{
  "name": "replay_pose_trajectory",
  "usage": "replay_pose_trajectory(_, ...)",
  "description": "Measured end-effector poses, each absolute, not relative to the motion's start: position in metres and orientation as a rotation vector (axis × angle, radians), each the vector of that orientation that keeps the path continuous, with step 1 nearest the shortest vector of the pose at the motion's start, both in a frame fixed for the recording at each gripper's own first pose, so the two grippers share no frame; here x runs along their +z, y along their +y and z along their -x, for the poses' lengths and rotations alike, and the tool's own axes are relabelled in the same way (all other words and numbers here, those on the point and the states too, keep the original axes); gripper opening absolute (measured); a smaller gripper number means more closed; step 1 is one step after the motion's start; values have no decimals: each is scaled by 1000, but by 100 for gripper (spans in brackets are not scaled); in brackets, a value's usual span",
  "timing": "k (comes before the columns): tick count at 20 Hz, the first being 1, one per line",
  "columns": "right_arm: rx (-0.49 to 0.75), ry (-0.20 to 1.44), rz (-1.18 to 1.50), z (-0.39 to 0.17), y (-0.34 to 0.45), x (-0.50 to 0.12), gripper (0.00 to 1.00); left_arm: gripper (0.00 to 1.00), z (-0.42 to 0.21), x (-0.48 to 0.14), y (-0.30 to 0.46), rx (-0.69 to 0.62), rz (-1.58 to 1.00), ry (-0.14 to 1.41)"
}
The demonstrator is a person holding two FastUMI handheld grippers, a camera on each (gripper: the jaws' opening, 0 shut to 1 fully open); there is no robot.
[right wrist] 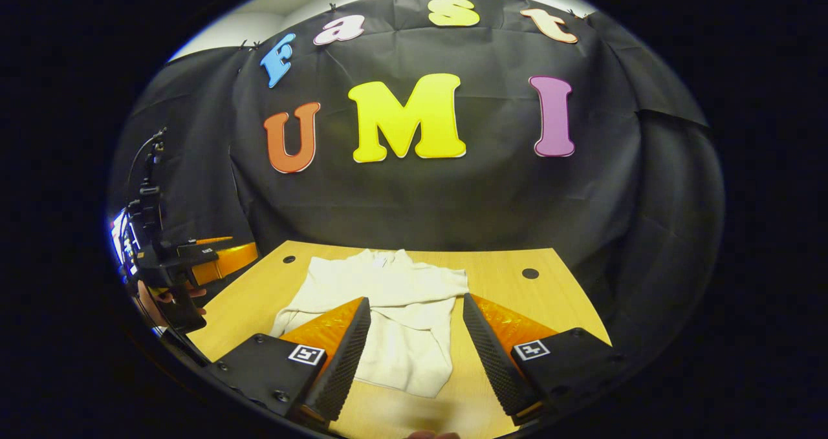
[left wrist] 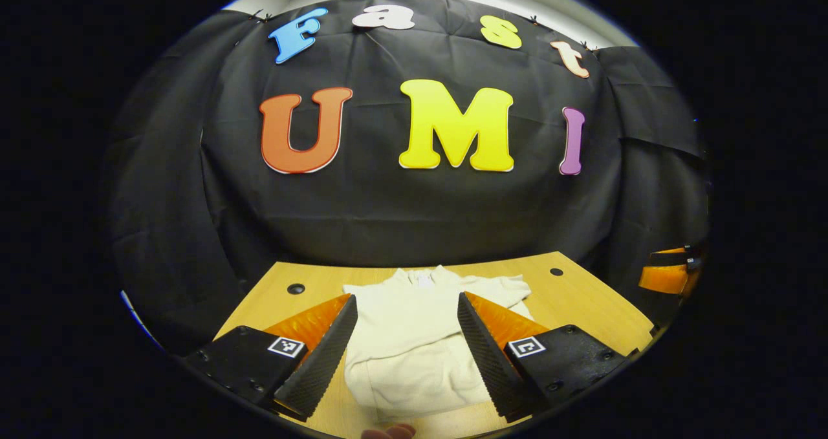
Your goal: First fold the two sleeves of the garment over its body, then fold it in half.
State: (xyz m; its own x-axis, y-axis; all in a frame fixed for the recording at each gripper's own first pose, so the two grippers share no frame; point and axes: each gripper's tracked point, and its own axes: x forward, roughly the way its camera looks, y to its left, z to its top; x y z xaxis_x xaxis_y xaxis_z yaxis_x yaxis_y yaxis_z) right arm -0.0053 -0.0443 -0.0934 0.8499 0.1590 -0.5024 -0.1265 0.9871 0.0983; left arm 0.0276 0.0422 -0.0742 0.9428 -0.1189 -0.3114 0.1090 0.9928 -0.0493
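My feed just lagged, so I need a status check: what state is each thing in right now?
Cream garment: flat on the table, sleeves folded over its body, not yet folded in half.
Wooden table: bears the garment.
Left tool: open, above the garment, holding nothing.
Right tool: open, above the garment, holding nothing.

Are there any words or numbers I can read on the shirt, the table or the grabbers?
None can be read.
garment: its neck label is too small to read.
left gripper: square marker, a black-and-white pattern, not words.
right gripper: the same kind of marker.
table: no writing.
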Motion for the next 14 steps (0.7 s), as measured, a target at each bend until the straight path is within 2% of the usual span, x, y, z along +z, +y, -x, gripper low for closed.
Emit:
replay_pose_trajectory(11, 170, 769, -25, 42, -71, -184, 91, 99, 55, -217, 70, -144, 81, 720)
replay_pose_trajectory(12, 166, 793, -24, 43, -75, -195, 86, 99, 58, -226, 71, -138, 115, 750)
replay_pose_trajectory(13, 157, 822, -24, 46, -80, -206, 90, 99, 62, -240, 68, -136, 169, 780)
replay_pose_trajectory(14, 159, 850, -33, 49, -83, -216, 91, 99, 63, -247, 66, -133, 224, 799)
